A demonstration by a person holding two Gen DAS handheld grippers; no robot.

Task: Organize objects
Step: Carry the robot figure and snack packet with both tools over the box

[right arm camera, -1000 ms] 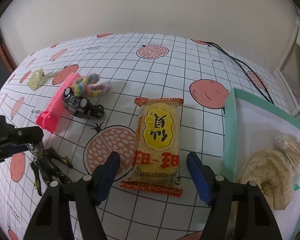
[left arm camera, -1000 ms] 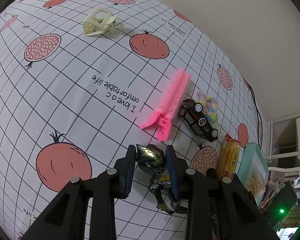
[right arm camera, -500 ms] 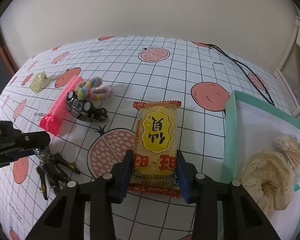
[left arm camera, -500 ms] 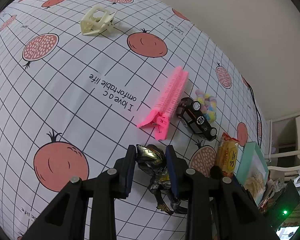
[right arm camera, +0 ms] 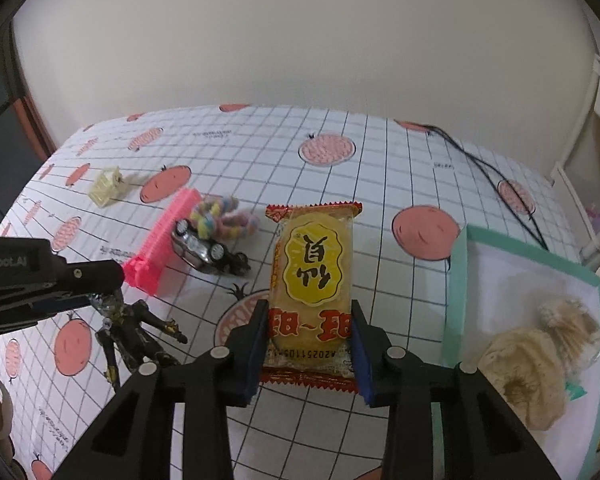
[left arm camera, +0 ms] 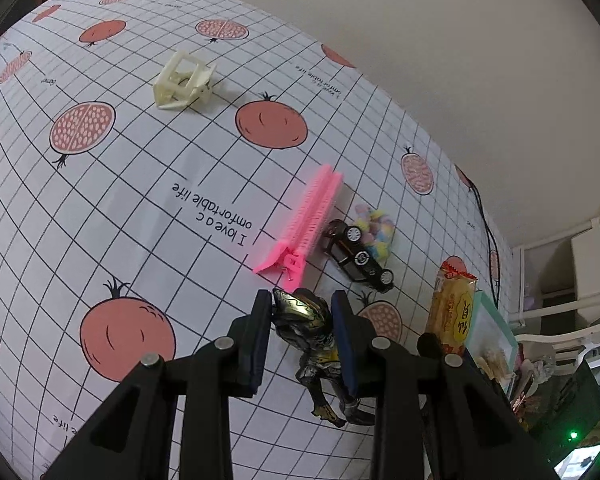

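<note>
A dark gold-trimmed action figure (left arm camera: 308, 320) hangs head-up between the pads of my left gripper (left arm camera: 302, 300), which is shut on its upper body; its legs dangle just over the tablecloth. The right wrist view shows the same figure (right arm camera: 132, 332) under the left gripper (right arm camera: 96, 276). My right gripper (right arm camera: 310, 308) is shut on the near end of a yellow snack packet (right arm camera: 314, 256), held a little above the table. That packet (left arm camera: 454, 308) also shows at the right of the left wrist view.
A pink clip (left arm camera: 304, 224), a black toy car (left arm camera: 358, 256) and a pastel bead bundle (left arm camera: 374, 232) lie together mid-table. A cream clip (left arm camera: 184, 80) sits far left. A teal box (right arm camera: 458, 280) with cream fluffy items stands at the right. A black cable (right arm camera: 500, 184) runs behind it.
The right gripper's jaws closed on the snack packet and lifted it. The left gripper rose a little with the figure still in its grip.
</note>
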